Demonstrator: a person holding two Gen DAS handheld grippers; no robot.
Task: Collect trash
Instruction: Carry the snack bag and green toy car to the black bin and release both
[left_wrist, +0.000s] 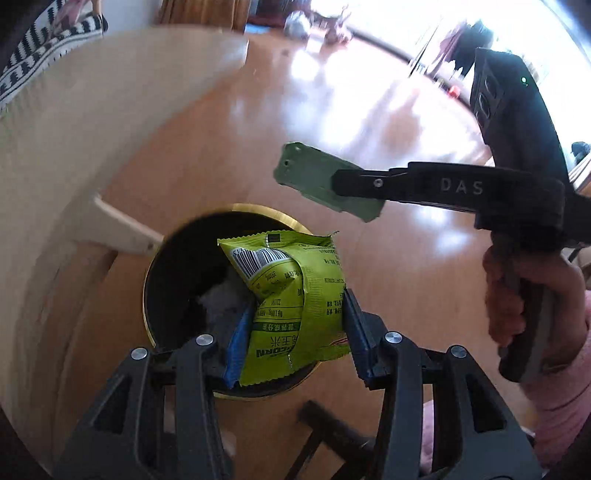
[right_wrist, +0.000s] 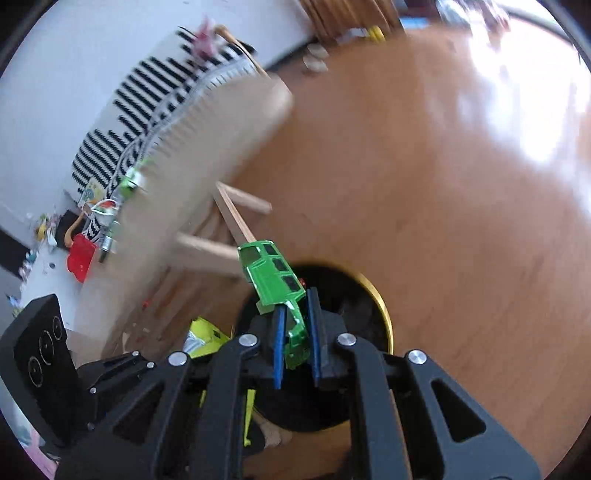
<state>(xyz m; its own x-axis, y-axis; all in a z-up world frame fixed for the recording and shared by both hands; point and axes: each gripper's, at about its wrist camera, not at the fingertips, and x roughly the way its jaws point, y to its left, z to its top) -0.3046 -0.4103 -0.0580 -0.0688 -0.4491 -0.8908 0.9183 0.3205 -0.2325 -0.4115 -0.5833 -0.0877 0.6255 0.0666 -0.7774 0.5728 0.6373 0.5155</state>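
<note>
A yellow-green snack bag (left_wrist: 295, 295) with a barcode sits between the blue pads of my left gripper (left_wrist: 295, 326), which is shut on it. The bag hangs over the mouth of a black bin with a gold rim (left_wrist: 146, 295); pale crumpled trash lies inside. My right gripper (right_wrist: 296, 339) is shut on a flat green piece of packaging (right_wrist: 273, 277) with black squares, just above the same bin (right_wrist: 384, 317). In the left wrist view the right gripper (left_wrist: 354, 184) and its green piece (left_wrist: 314, 173) hover above and right of the bin. A hand (left_wrist: 506, 295) in a pink sleeve holds it.
A pale table (right_wrist: 207, 155) with wooden legs (left_wrist: 122, 229) stands right beside the bin. On it are a black-and-white striped cloth (right_wrist: 147, 110) and a red item (right_wrist: 79, 258) among small clutter. Shiny wooden floor (right_wrist: 443, 184) spreads beyond the bin.
</note>
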